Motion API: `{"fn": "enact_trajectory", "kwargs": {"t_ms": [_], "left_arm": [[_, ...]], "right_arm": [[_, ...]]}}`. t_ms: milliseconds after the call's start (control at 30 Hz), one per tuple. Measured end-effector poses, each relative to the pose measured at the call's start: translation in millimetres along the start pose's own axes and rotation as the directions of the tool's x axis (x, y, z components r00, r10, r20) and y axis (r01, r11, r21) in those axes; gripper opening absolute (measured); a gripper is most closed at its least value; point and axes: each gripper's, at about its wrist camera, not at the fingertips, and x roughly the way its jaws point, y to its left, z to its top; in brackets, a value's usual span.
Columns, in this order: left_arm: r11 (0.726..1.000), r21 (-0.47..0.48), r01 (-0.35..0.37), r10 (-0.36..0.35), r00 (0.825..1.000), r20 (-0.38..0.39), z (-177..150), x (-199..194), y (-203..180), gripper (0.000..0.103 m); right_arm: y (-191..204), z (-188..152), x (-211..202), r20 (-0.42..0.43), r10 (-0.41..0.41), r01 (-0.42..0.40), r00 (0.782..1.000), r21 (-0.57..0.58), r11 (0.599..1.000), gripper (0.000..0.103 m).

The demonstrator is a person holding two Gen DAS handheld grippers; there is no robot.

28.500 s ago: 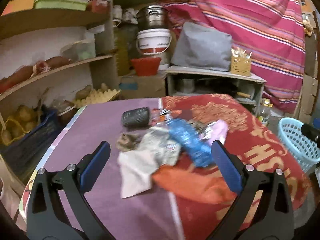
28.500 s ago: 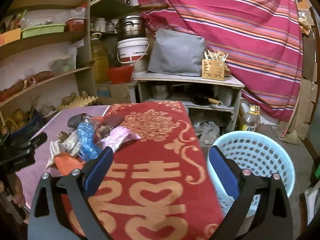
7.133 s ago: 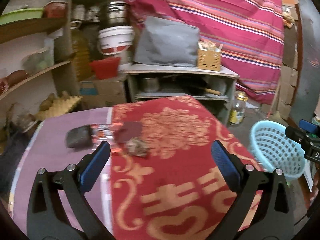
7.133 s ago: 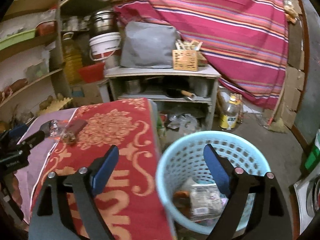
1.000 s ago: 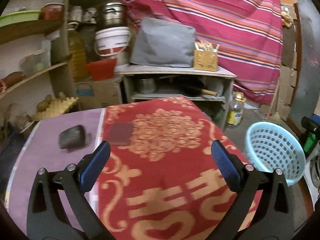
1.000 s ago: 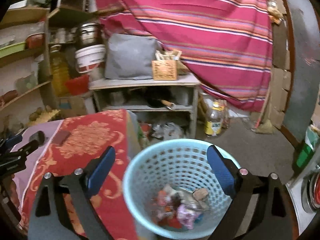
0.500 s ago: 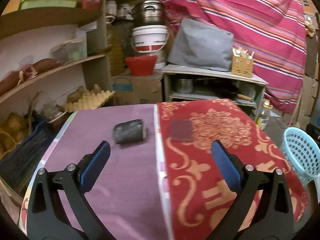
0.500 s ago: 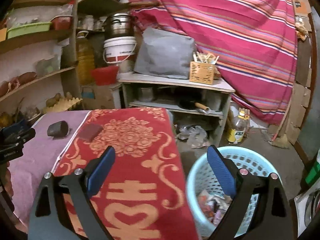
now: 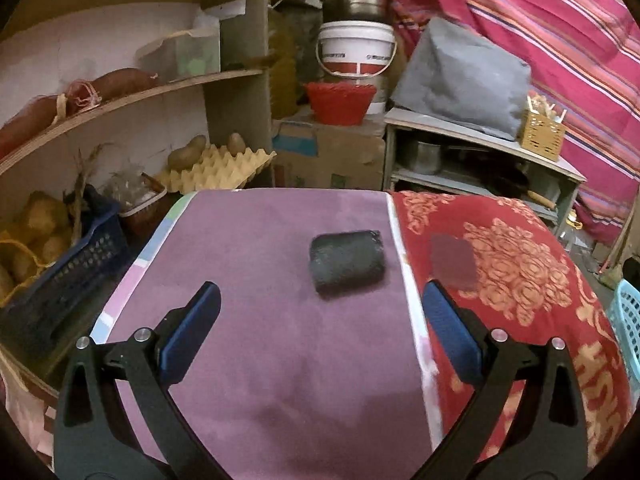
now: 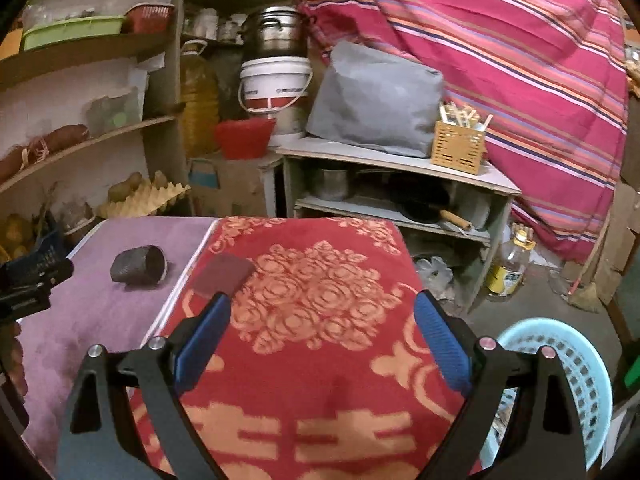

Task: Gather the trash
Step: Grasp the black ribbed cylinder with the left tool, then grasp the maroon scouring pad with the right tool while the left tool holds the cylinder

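A dark mesh cup (image 9: 346, 262) lies on its side on the purple cloth; it also shows in the right wrist view (image 10: 139, 265). A flat maroon pad (image 9: 453, 262) lies on the red cloth beside it, also in the right wrist view (image 10: 223, 274). My left gripper (image 9: 320, 328) is open and empty, just short of the cup. My right gripper (image 10: 322, 332) is open and empty above the red cloth. The light blue trash basket (image 10: 576, 376) stands on the floor at the right, its edge also in the left wrist view (image 9: 628, 320).
Shelves with a dark blue crate (image 9: 60, 280) and an egg tray with potatoes (image 9: 216, 168) stand left. A grey low shelf unit (image 10: 400, 184) stands behind the table. An oil bottle (image 10: 510, 266) stands on the floor.
My left gripper has swung left and closer to the dark cup. My right gripper has turned left from the basket to over the red cloth.
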Motion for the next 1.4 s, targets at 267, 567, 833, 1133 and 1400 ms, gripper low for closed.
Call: {"fn": "enact_trajectory", "kwargs": {"t_ms": [267,567,833,1133,1400], "left_arm": [[0.998,0.014,0.058,-0.056,0.996,-0.066,21,73,-13,0.097],[0.998,0.054,0.045,-0.037,0.989,-0.142,17,131,-32,0.097],[0.993,0.044,0.110,-0.098,0.970,-0.222,9,154,-24,0.074],[0.995,0.085,0.053,-0.040,0.989,-0.145,7,112,15,0.073],[0.999,0.027,-0.023,0.026,0.994,-0.107,0,81,77,0.073]], "right_arm": [[24,25,65,-0.064,-0.018,0.014,0.998,-0.062,0.998,0.091],[20,15,108,-0.150,-0.011,0.007,0.989,-0.032,0.999,0.091],[24,6,121,-0.189,-0.011,0.011,0.982,-0.002,1.000,0.091],[78,3,140,-0.233,0.036,-0.042,0.972,-0.023,0.999,0.091],[127,-7,173,-0.300,0.032,-0.058,0.953,-0.079,0.995,0.091]]}}
